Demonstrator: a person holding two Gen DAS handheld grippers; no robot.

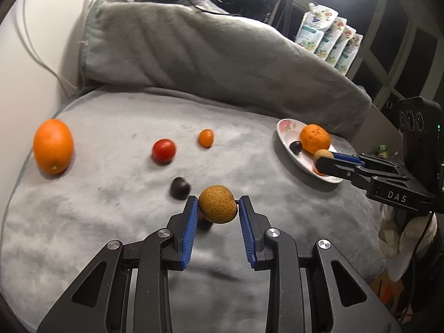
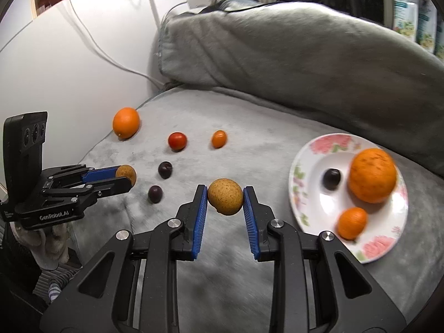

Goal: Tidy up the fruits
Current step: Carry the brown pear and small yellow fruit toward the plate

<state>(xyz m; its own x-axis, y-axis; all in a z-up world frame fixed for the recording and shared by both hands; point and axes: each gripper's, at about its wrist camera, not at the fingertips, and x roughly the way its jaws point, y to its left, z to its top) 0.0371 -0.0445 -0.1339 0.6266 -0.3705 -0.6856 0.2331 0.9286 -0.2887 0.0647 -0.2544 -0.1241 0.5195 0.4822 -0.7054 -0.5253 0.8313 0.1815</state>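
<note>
Left gripper [image 1: 217, 204] closed on small tan fruit [image 1: 218, 204], pinched across widest part between blue pads [image 1: 191, 223], held clear above grey blanket [image 1: 111, 216]. Right gripper [image 2: 225, 200] likewise clamped on second tan fruit [image 2: 225, 200], beside floral plate [image 2: 327, 144]. Plate already loaded: large mandarin [image 2: 371, 175], small orange fruit [image 2: 352, 222], dark plum [image 2: 331, 178]. Fruit judged light, round, thin brittle shell; rolling likely once released. Grip best kept at equator, gentle squeeze, low release inside plate rim.
</note>
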